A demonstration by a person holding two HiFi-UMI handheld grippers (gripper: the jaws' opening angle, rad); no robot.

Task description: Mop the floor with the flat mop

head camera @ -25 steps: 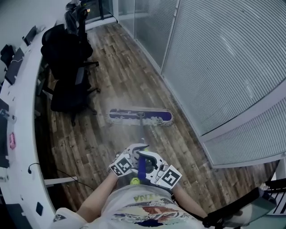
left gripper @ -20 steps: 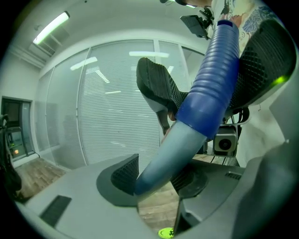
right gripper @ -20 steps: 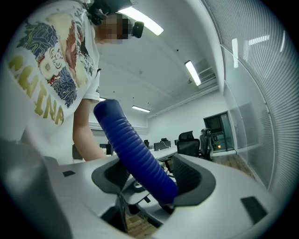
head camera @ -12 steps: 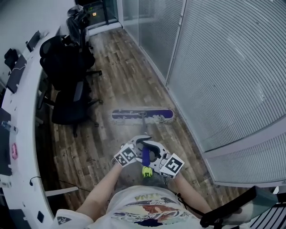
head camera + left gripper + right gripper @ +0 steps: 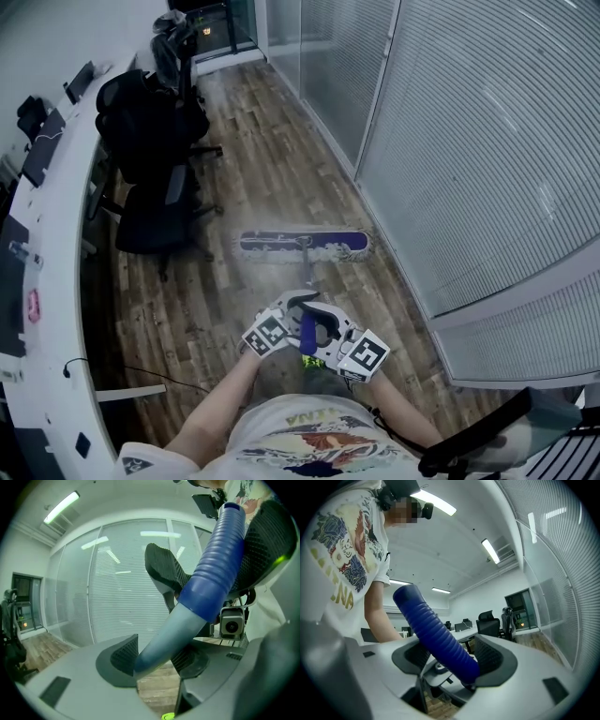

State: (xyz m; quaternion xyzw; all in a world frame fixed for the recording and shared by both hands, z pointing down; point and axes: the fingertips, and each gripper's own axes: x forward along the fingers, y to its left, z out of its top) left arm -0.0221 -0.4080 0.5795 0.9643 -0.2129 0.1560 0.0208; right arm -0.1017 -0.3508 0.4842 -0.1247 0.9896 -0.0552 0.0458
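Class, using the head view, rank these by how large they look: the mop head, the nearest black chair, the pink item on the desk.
Largest: nearest black chair.
Then: mop head.
Smallest: pink item.

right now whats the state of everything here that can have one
flat mop head: lying flat on the wood floor
mop handle: tilted, held by both grippers
left gripper: shut on the mop handle's grey shaft
right gripper: shut on the mop handle's blue grip
office chairs: parked at the desk
blinds: slats closed
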